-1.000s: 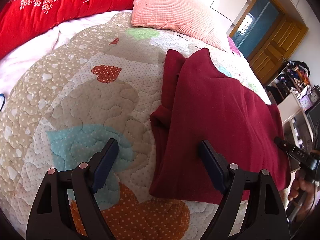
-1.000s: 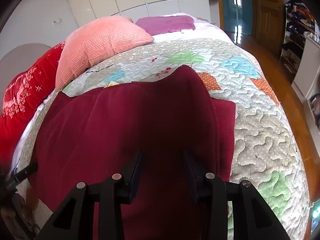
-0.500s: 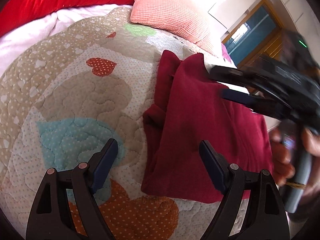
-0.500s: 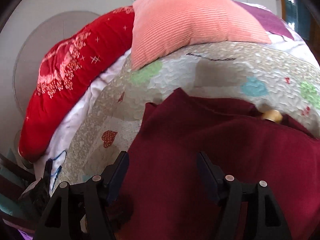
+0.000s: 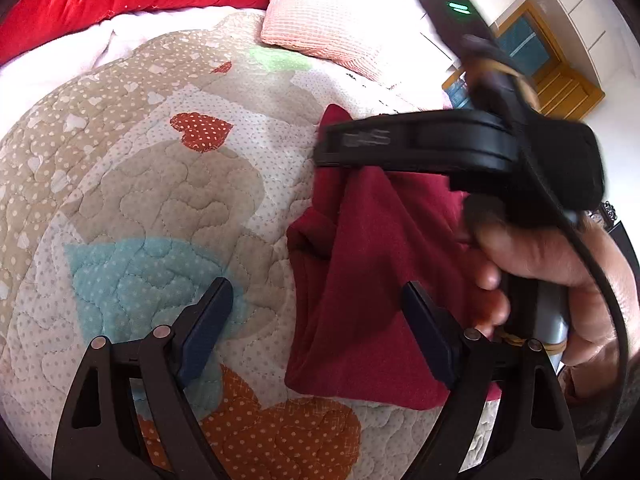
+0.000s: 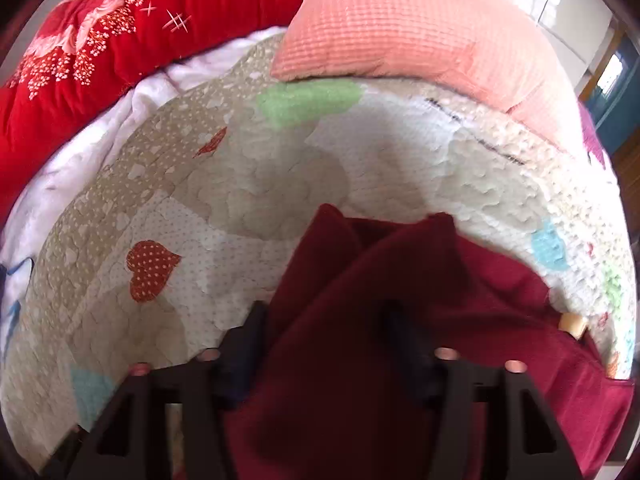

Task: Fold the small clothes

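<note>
A dark red garment [image 5: 372,240] lies partly folded on the heart-patterned quilt [image 5: 160,200]. My left gripper [image 5: 316,286] hovers open over the garment's near left edge, one finger above the quilt and one above the cloth, touching nothing. My right gripper [image 6: 326,316] points down at the garment's [image 6: 400,260] far left corner. Its jaws are closing, with a bunched ridge of the cloth between them. In the left wrist view the right gripper [image 5: 332,148] shows side-on, held by a person's hand [image 5: 540,256].
A pink ribbed pillow [image 6: 420,28] and a red patterned blanket [image 6: 100,40] lie at the head of the bed, with white sheet [image 5: 60,64] beside the quilt [image 6: 240,200]. A wooden door [image 5: 560,80] stands beyond the bed.
My right gripper swung from the garment's right side across to its far left corner, rolling as it went; its jaws widened, then narrowed on the cloth. The left gripper stayed in place.
</note>
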A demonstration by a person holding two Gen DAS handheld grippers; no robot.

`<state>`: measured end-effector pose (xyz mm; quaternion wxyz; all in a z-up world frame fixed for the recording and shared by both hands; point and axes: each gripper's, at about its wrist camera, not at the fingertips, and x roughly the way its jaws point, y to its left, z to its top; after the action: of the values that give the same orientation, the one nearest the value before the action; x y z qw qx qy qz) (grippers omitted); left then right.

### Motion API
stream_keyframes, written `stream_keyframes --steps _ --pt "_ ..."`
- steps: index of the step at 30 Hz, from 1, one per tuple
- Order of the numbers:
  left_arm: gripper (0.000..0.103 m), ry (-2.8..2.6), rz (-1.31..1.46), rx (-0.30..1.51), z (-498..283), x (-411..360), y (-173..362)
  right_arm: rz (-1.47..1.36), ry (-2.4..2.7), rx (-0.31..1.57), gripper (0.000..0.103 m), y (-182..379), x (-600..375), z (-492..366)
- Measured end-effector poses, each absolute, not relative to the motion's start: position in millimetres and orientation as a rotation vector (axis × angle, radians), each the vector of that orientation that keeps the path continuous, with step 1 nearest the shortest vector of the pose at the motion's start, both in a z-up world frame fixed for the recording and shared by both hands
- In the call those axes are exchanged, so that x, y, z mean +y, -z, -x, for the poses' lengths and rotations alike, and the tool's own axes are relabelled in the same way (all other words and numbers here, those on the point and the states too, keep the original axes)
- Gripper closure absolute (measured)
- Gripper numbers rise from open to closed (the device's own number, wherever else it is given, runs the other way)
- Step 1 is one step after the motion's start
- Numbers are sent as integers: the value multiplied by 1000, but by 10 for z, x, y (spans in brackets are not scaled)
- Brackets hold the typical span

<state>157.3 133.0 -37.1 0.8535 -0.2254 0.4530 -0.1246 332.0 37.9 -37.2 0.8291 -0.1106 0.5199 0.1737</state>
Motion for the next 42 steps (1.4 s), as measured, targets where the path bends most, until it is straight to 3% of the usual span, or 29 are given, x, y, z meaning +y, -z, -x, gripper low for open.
stream_keyframes --steps 1,4,13,15,19,30,37,40,41,42 --pt "17 260 468 951 -1574 1317 368 206 -388 1094 74 329 302 -3297" --pt "17 251 441 939 -1581 1261 361 44 -463 1042 84 110 -4 -3199" --pt "20 337 427 835 -1563 1053 266 -120 -535 935 88 -201 -414 -2887" --pt "55 395 425 814 -1573 1040 210 -139 -535 918 88 -245 -513 -2813" --pt "81 485 361 776 -1495 806 12 -143 -529 872 89 -412 -751 -2659" --pt "85 706 233 744 -1261 -446 -522 -239 -406 782 90 -717 -2150 -2193" --pt "85 747 76 869 -1303 -1345 -135 -275 -197 880 90 -126 -2941 -2126" --pt "85 731 33 919 -1332 -1471 0 -421 -170 926 87 153 -3225 -2143" --pt "83 738 25 917 -1326 -1458 -33 -456 -157 907 84 132 -3304 -2088" --pt "73 751 15 919 -1286 -1441 -91 -460 -146 879 81 64 -3351 -2018"
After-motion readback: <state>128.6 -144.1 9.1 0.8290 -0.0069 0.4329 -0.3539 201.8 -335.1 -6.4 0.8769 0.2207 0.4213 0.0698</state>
